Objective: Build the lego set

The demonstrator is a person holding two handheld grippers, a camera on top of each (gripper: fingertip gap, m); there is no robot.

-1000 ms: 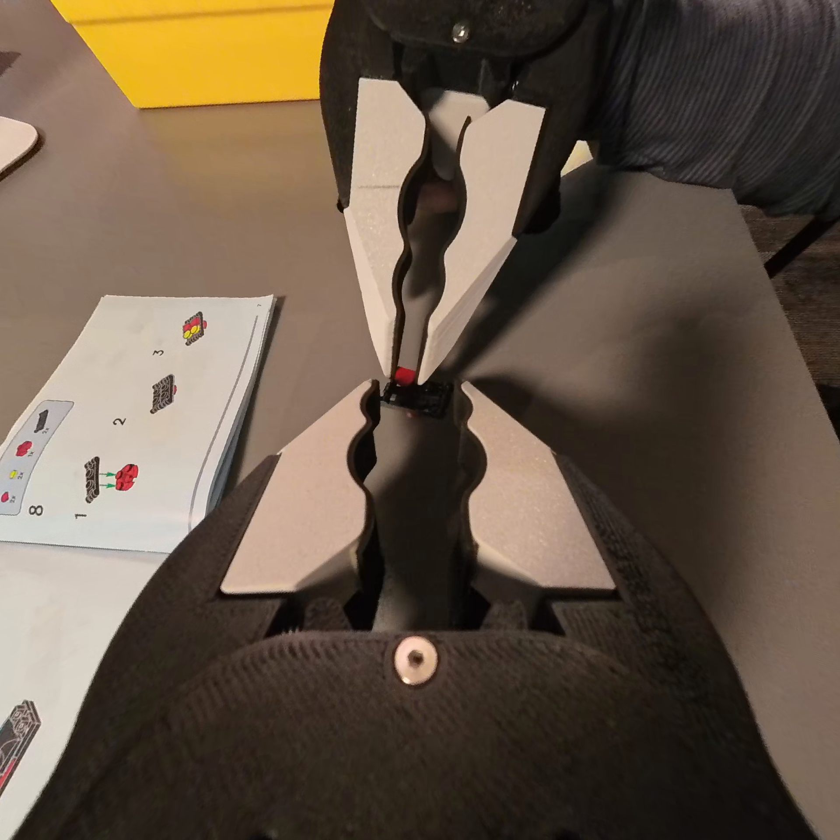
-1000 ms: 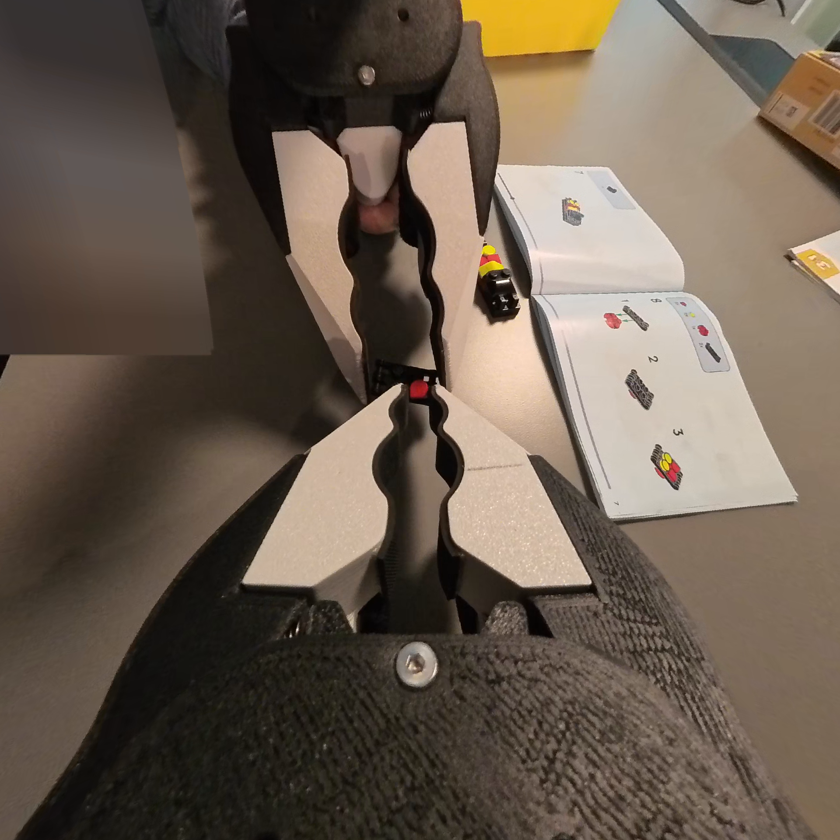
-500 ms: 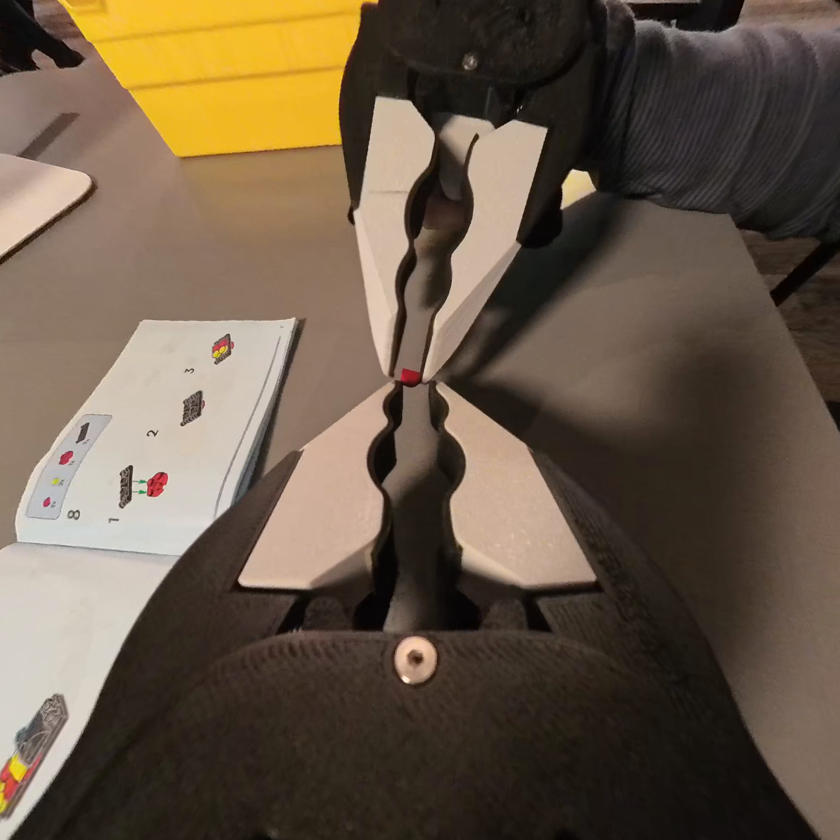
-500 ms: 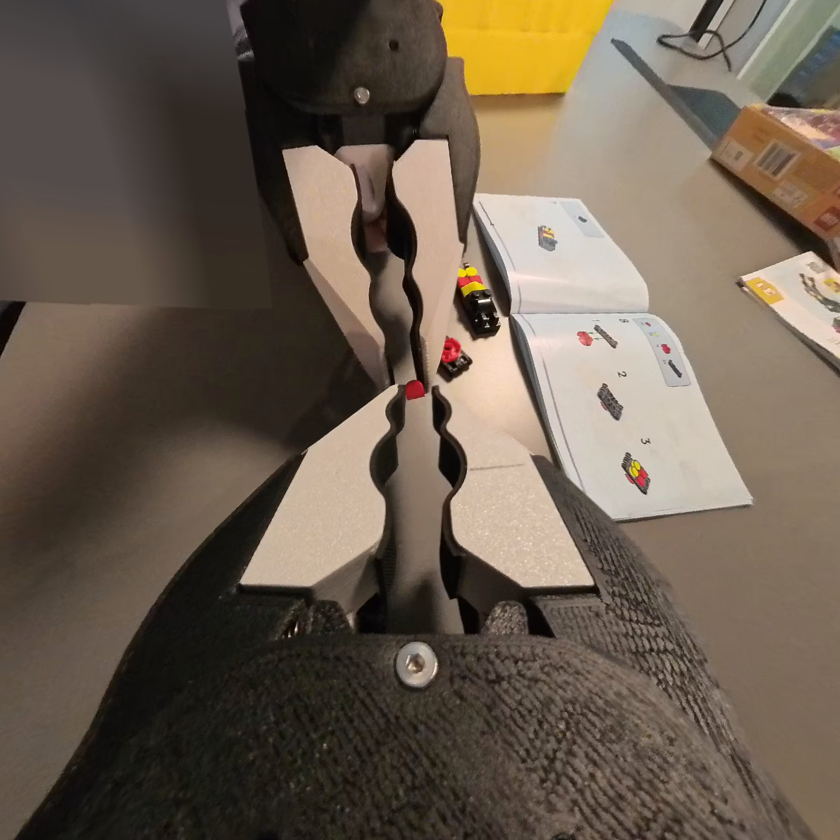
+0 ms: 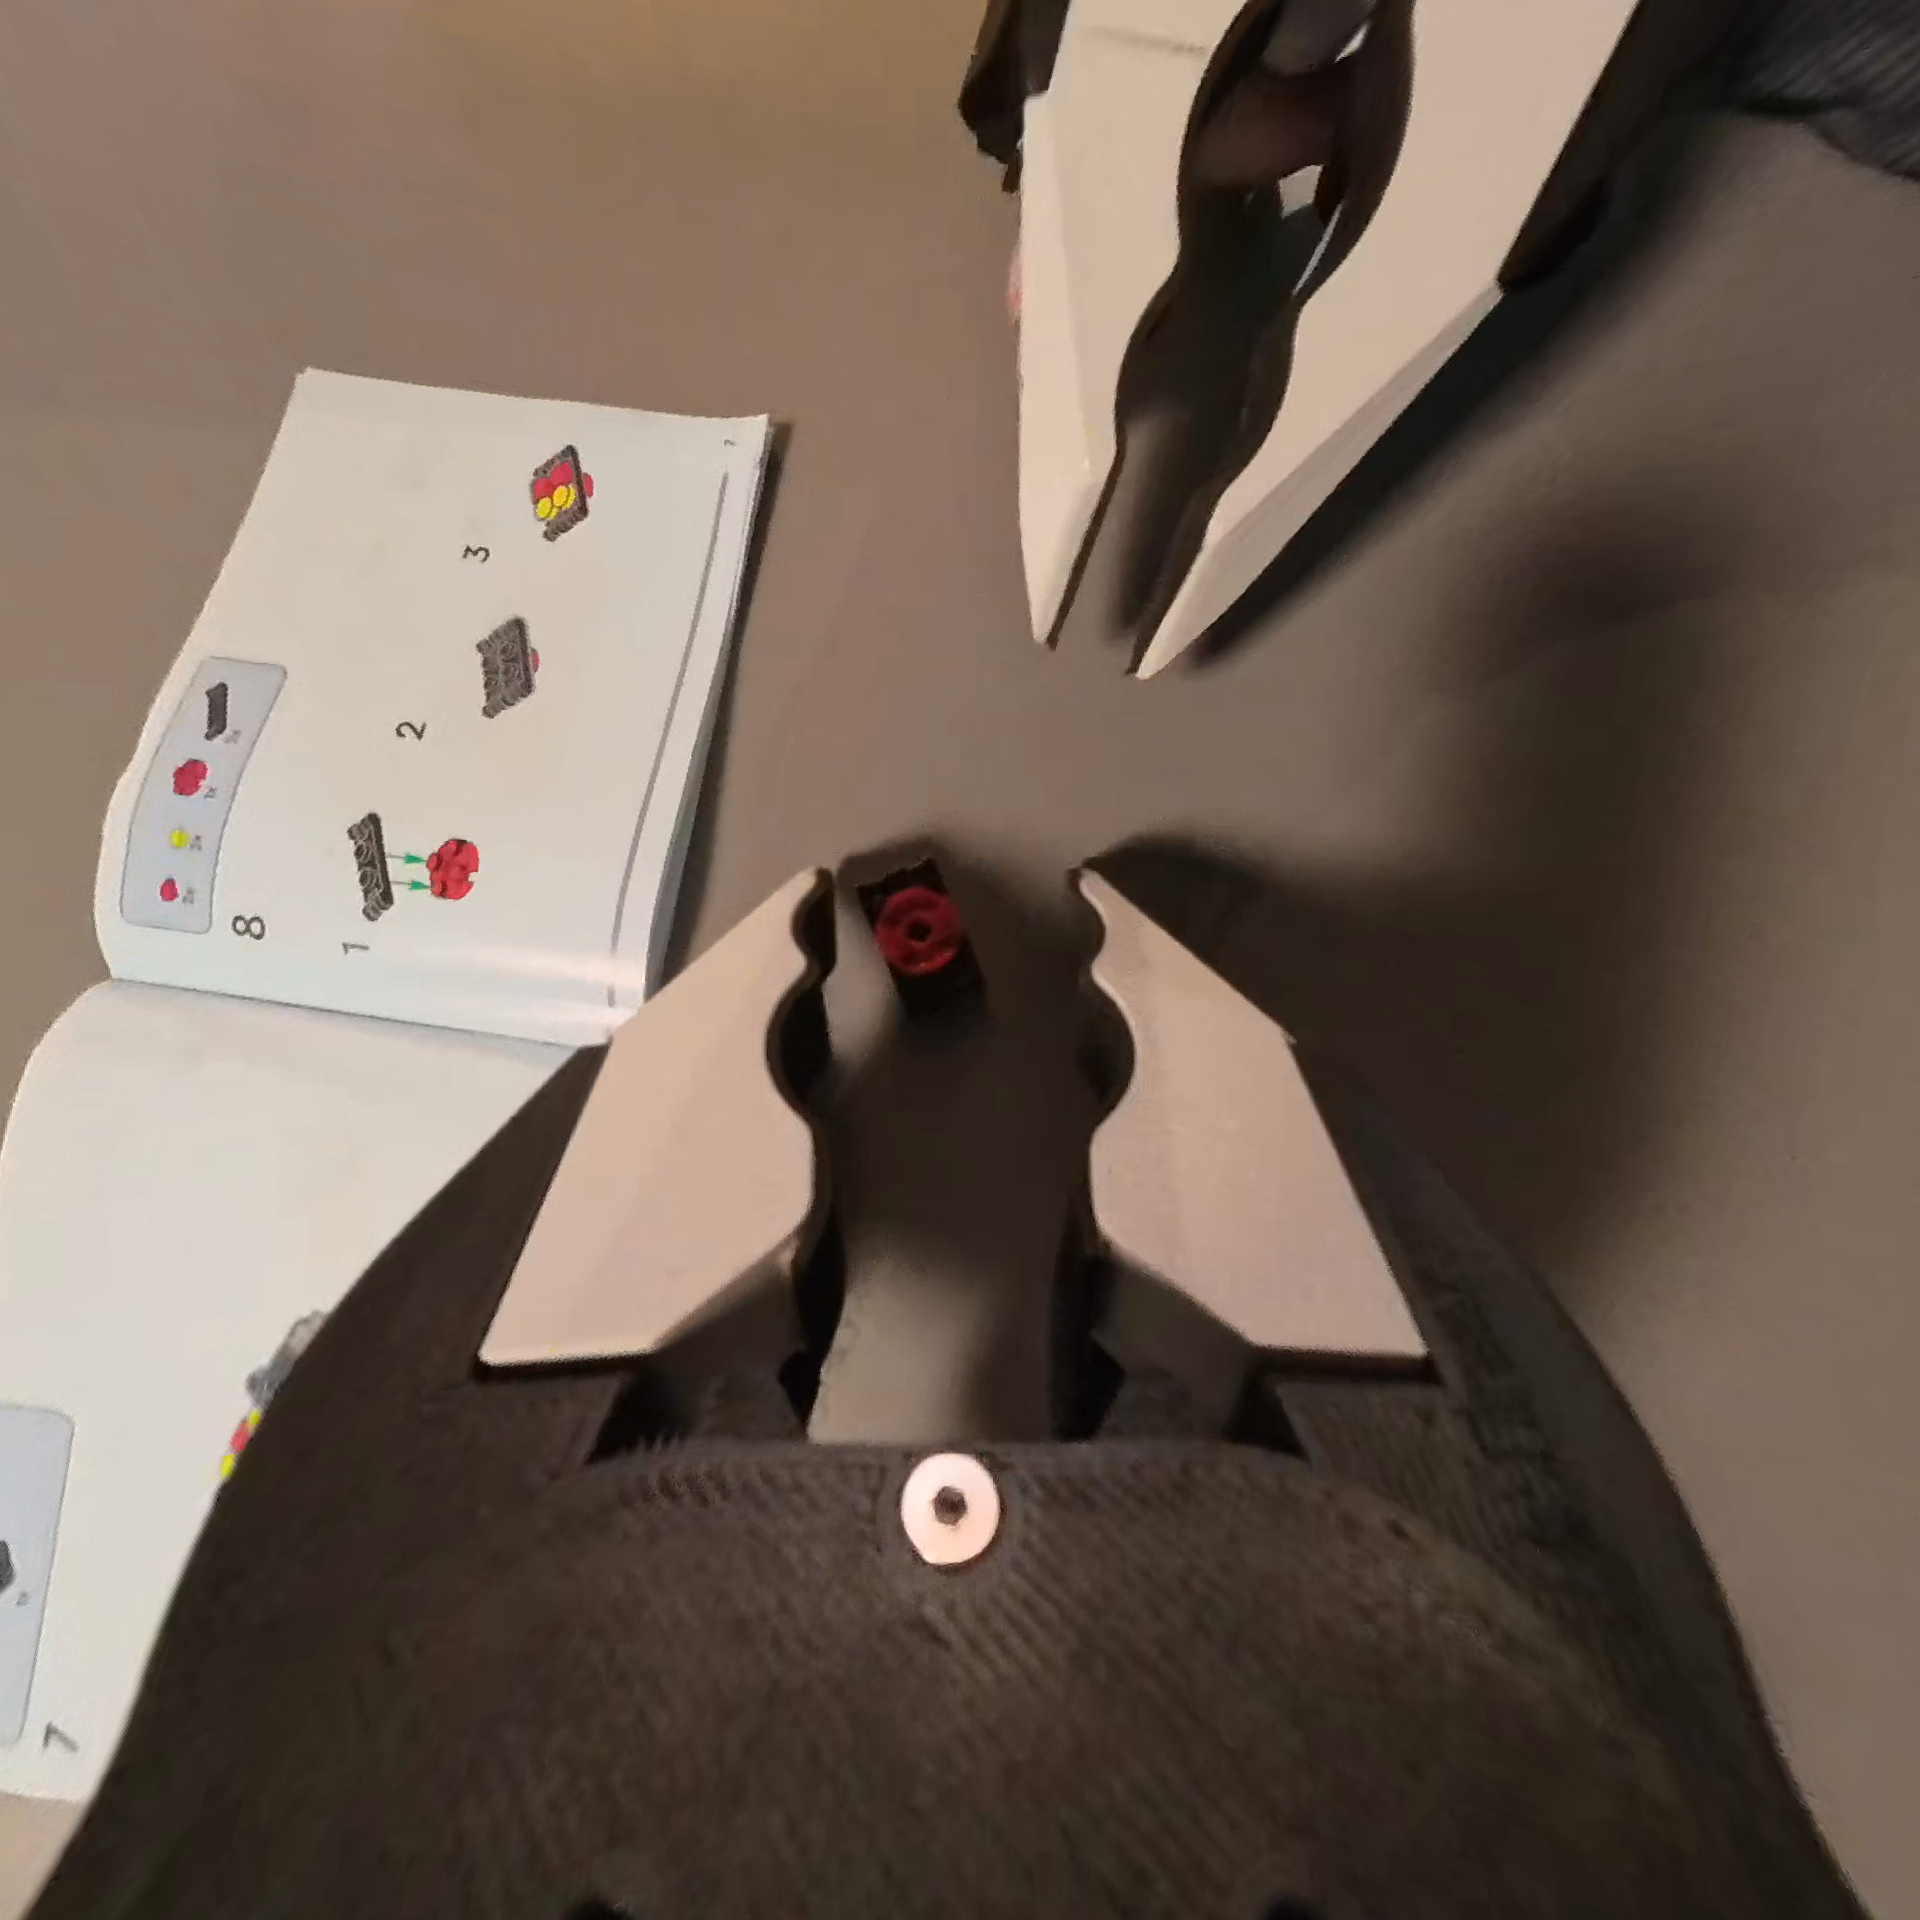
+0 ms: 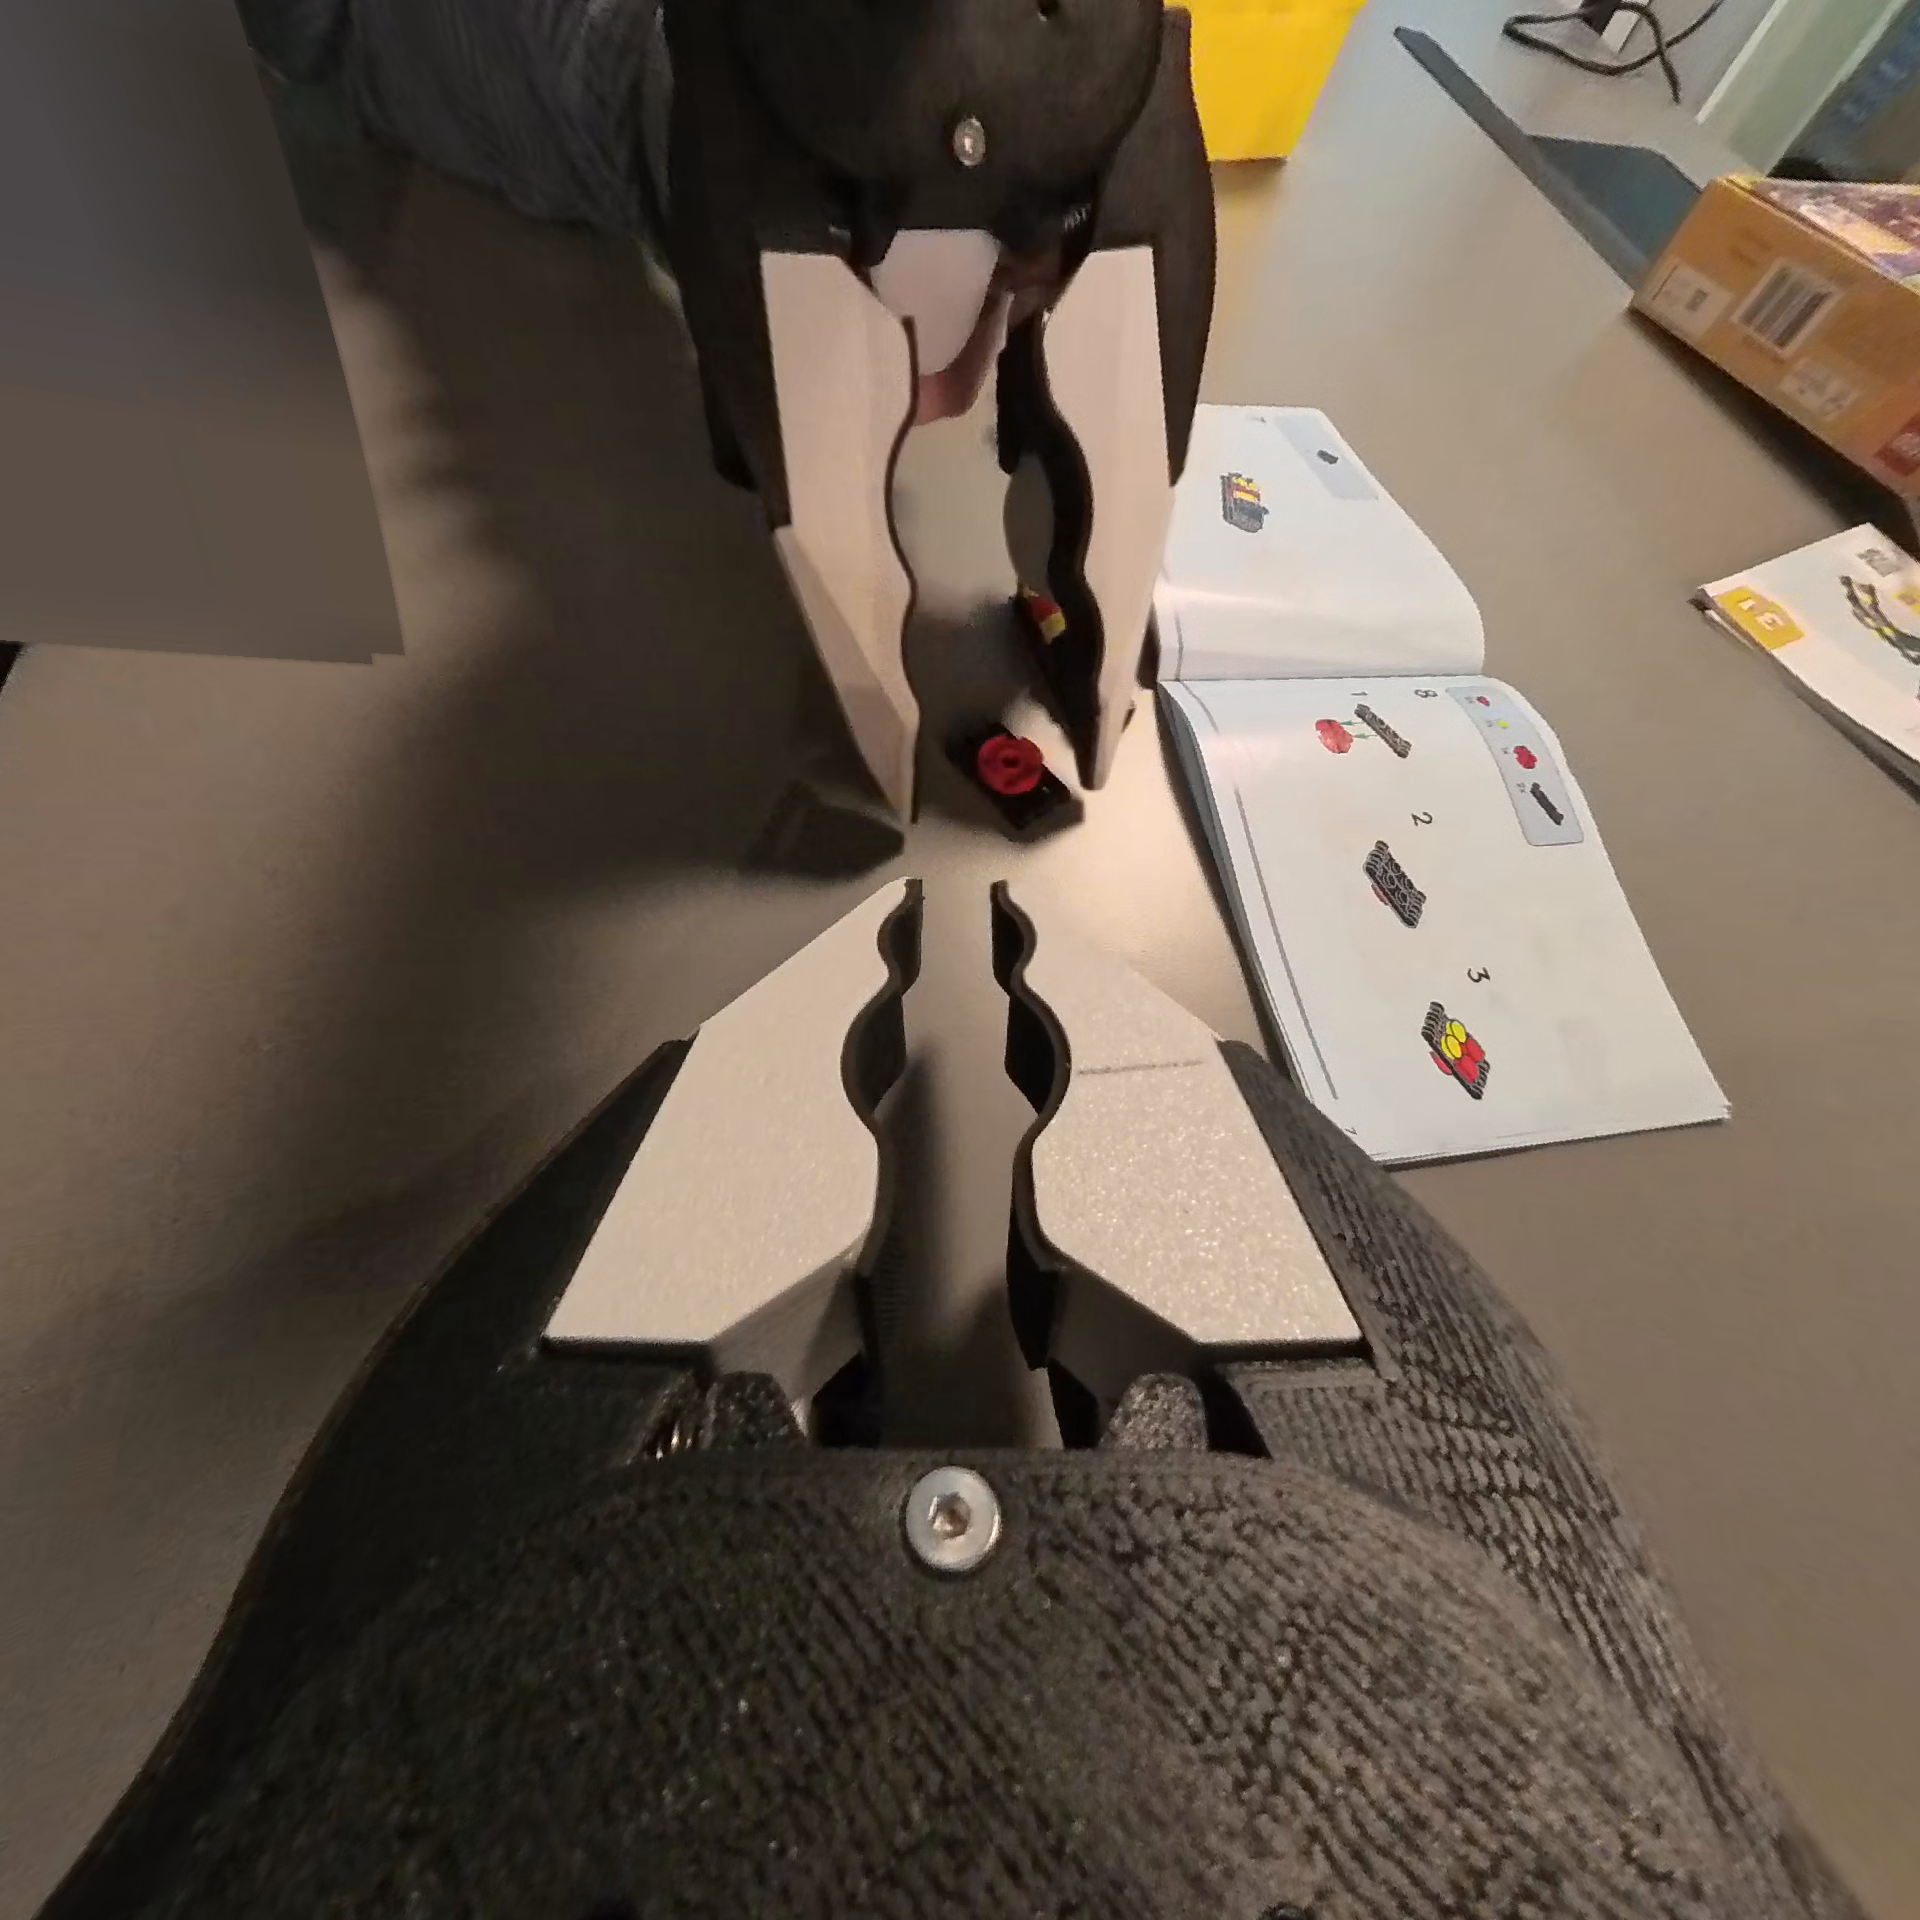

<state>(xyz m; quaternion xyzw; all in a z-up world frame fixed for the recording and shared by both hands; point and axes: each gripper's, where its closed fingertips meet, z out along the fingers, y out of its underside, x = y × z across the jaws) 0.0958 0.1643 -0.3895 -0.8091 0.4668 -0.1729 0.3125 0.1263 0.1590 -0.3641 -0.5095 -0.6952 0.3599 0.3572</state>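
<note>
Lego plate (image 5: pixel 928 951) with its red stud lies on bare table (image 5: pixel 1558 935) between the left gripper's (image 5: pixel 954 883) wide-spread tips; booklet (image 5: pixel 436 707) edge at nine o'clock. Right gripper (image 6: pixel 956 888), narrowly parted and empty, sits short of the plate (image 6: pixel 1008 774) at twelve o'clock.

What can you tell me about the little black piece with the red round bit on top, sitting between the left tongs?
The black plate is a small flat rectangular lego piece, glossy plastic, lying flat on the grey table. A red round piece with a centre hole sits on one end; the other end is bare. It lies between the open left tongs, nearer one finger; whether they touch is unclear. The right tongs are apart from it.
</note>
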